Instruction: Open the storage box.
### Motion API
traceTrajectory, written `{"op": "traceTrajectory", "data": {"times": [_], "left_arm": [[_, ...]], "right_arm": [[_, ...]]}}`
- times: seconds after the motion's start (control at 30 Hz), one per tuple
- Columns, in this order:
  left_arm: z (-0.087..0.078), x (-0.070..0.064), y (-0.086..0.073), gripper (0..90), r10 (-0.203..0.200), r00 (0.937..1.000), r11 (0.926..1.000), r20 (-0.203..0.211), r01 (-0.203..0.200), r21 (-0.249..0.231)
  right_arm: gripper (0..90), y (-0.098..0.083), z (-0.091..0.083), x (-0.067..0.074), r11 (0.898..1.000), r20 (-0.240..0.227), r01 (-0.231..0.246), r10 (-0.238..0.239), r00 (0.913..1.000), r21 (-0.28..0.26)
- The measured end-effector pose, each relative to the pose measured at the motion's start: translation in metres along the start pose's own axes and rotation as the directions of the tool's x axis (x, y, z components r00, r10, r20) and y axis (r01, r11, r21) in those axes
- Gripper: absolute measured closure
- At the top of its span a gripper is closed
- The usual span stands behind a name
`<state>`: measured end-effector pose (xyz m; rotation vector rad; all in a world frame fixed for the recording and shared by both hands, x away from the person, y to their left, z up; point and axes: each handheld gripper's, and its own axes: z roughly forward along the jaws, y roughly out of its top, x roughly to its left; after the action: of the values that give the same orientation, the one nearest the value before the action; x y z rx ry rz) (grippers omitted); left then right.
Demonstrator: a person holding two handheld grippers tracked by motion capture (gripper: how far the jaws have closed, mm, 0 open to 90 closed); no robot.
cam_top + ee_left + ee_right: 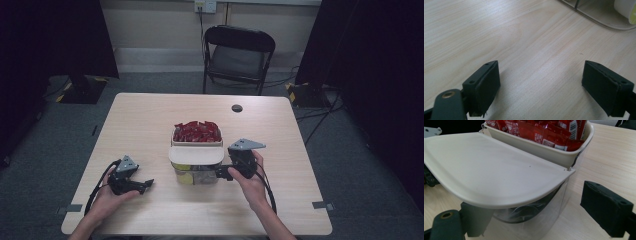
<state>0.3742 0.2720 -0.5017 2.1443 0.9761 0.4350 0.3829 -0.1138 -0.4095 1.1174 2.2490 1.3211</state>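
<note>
A two-part container stands mid-table. Its cream bin at the back holds several red sachets. A cream lid covers the clear front compartment, where something yellow shows. My right gripper is at that compartment's right side and open. In the right gripper view the lid overhangs the left jaw, and the right jaw stands free beside the clear wall; the sachets are behind. My left gripper rests low at the table's front left, open, with bare wood between its jaws.
The wooden table has a dark round grommet near its far edge. A black folding chair stands behind the table. The container's clear base edges into the left gripper view's top right.
</note>
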Motion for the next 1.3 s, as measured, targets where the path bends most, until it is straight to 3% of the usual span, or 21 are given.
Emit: {"op": "traceTrajectory", "data": {"times": [0.33,0.5,0.93,1.3], "left_arm": [[0.000,0.000,0.000,14.5,0.000,1.0000,1.0000,0.000,0.000,0.000],[0.000,0.000,0.000,14.5,0.000,1.0000,1.0000,0.000,0.000,0.000],[0.000,0.000,0.000,14.5,0.000,1.0000,1.0000,0.003,0.000,0.000],[0.000,0.000,0.000,14.4,-0.001,1.0000,1.0000,0.004,0.001,-0.001]], "right_arm": [[13.8,0.005,0.000,0.000,1.000,-0.005,-0.004,0.004,1.0000,-0.021],[13.8,0.006,0.001,-0.004,0.999,-0.007,-0.029,0.029,0.9996,-0.023],[13.9,0.014,0.004,-0.008,0.999,0.015,-0.014,0.015,0.9998,-0.045],[13.7,0.020,0.011,-0.014,0.999,0.003,-0.026,0.026,0.9997,-0.046]]}}
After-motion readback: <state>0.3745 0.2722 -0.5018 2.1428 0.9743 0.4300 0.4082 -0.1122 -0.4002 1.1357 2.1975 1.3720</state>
